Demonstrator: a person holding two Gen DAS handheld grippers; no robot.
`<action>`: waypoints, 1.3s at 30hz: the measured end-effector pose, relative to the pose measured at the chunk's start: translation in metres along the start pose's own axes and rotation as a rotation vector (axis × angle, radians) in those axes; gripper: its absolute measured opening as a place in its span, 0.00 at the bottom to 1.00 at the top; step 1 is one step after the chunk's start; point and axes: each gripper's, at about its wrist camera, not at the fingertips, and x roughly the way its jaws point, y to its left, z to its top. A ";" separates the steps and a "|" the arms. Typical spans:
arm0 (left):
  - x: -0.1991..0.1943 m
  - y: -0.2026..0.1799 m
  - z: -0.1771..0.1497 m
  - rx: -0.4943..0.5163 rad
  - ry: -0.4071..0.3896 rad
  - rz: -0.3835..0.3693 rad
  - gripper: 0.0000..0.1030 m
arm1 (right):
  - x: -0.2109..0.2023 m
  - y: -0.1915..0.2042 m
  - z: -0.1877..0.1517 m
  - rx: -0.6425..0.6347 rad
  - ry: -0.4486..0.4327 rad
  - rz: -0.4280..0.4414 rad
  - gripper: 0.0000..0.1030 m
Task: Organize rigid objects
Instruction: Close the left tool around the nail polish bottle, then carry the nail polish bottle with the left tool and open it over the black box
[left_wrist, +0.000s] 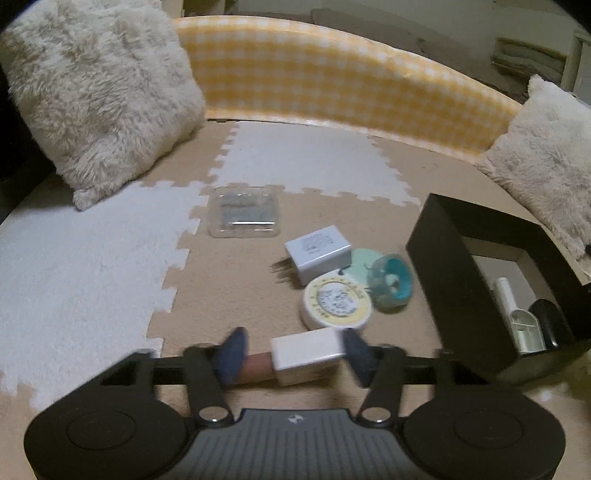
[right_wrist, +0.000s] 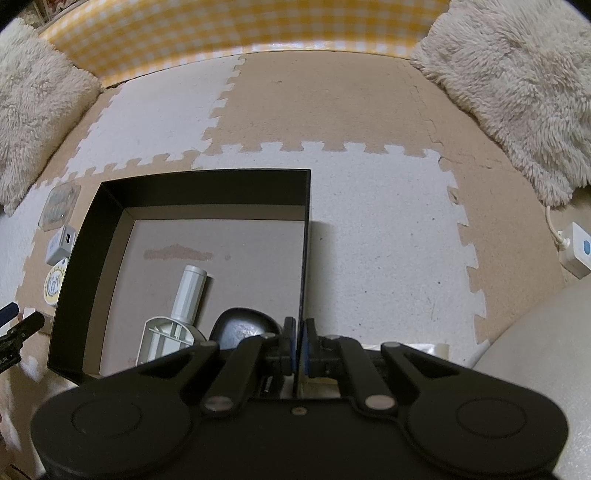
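My left gripper (left_wrist: 293, 354) is open, its blue fingertips on either side of a white block with a brown end (left_wrist: 304, 354) on the mat. Beyond it lie a round yellow-rimmed tin (left_wrist: 336, 302), a white plug adapter (left_wrist: 317, 253), a teal tape roll (left_wrist: 391, 282) and a clear plastic case (left_wrist: 244, 216). The black box (left_wrist: 443, 251) stands to the right. My right gripper (right_wrist: 298, 347) is shut on the right wall of the black box (right_wrist: 305, 236). Inside it lie a white tube-shaped tool (right_wrist: 186, 295) and a dark rounded object (right_wrist: 243, 326).
Fluffy cream cushions sit at the far left (left_wrist: 99, 96) and far right (left_wrist: 546, 147), against a yellow checked barrier (left_wrist: 332, 81). The floor is beige and white puzzle mat (right_wrist: 388, 240). A white power strip with a cord (right_wrist: 576, 251) lies at the right edge.
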 end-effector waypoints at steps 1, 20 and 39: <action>-0.003 -0.002 0.001 -0.002 -0.002 -0.009 0.51 | 0.000 0.000 0.000 0.001 0.000 0.002 0.04; 0.010 0.014 -0.003 -0.111 0.069 0.061 0.94 | -0.001 0.001 -0.002 -0.006 0.001 0.005 0.04; -0.011 -0.007 0.006 -0.094 -0.011 -0.019 0.85 | -0.001 0.001 -0.002 -0.010 -0.001 0.004 0.04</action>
